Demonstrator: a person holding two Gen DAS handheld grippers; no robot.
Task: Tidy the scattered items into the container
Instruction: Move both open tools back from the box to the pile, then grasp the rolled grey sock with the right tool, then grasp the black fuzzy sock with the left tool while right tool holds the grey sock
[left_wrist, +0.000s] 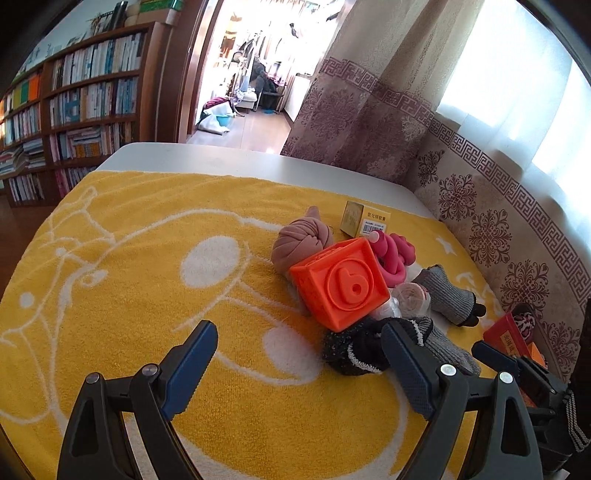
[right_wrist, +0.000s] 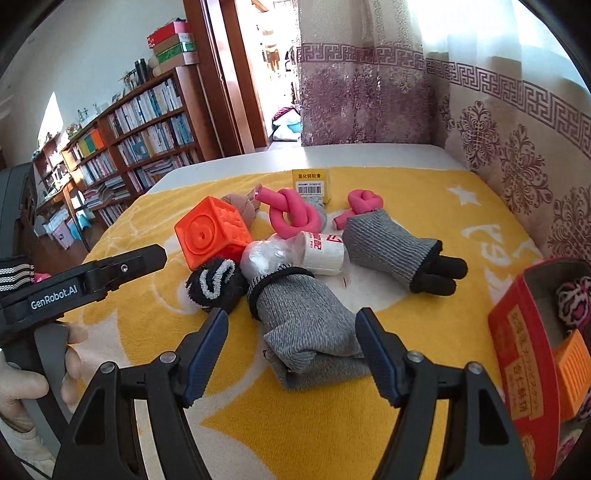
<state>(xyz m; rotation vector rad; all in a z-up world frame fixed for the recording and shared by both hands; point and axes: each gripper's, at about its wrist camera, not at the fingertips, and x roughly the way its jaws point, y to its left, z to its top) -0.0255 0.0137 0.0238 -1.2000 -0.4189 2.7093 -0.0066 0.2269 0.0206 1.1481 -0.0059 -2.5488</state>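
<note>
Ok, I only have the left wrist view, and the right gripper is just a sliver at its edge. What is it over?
Observer: The right gripper is open, with the near grey glove lying between its fingers, not clamped.
Operator: And the container, is anything in it?
Observer: The red box stands open at the right; inside are a pink-and-black patterned bundle and an orange item.
Operator: Anything loose that I can't see?
Observer: A second pink knotted piece lies just behind the far grey glove.
</note>
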